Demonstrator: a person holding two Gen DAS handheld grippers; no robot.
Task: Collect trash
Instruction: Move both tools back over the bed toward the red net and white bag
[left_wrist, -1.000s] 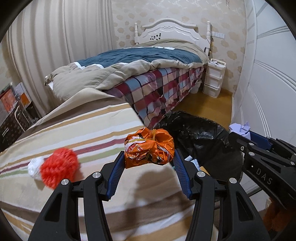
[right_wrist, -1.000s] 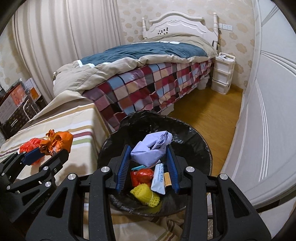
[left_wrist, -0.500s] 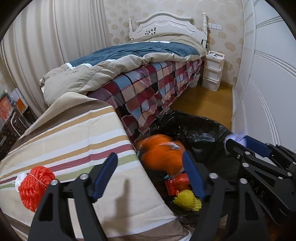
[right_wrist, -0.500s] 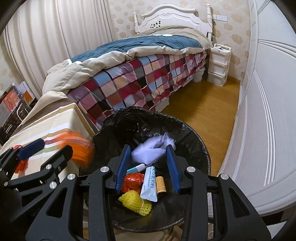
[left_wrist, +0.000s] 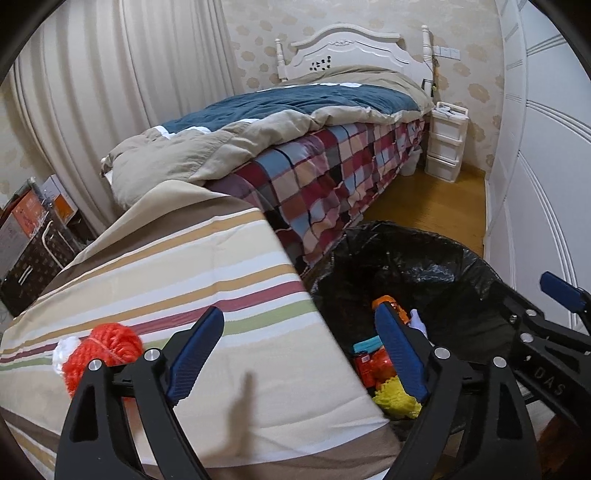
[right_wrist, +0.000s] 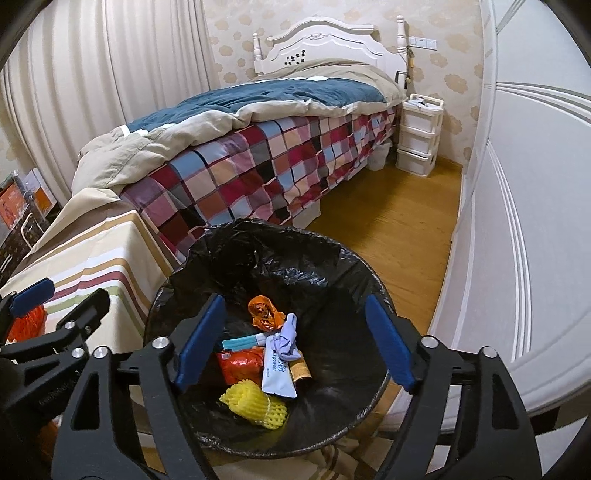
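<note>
Two sets of tongs, both with jaws opening and nothing between them. Left tongs (left_wrist: 299, 354) hang over the edge of the striped table (left_wrist: 207, 273), right blue pad out over the bin. Right tongs (right_wrist: 291, 343) hang directly above the bin mouth.

Red mesh ball (left_wrist: 101, 350) with a white bit beside it lies on the table, just left of the left tongs, partly behind the left finger.

Black-lined trash bin (right_wrist: 258, 251) stands on the floor against the table's corner. Inside, nearest: yellow foam net (right_wrist: 255, 404). Next: red packet (right_wrist: 238, 363), pale blue pouch (right_wrist: 277, 373) with a brown tube end beside it, a teal-and-white stick. Lilac crumpled wrapper (right_wrist: 288, 338) rests on the pouch. Orange crumpled wrapper (right_wrist: 264, 314) lies farthest back, touching the lilac one.

Beyond: wooden floor, then bed (right_wrist: 266, 155) with checked cover and blue-beige quilt, white headboard. White drawer unit (right_wrist: 419, 136) stands beside the bed's head. Curtains left, white panelled wall right.
</note>
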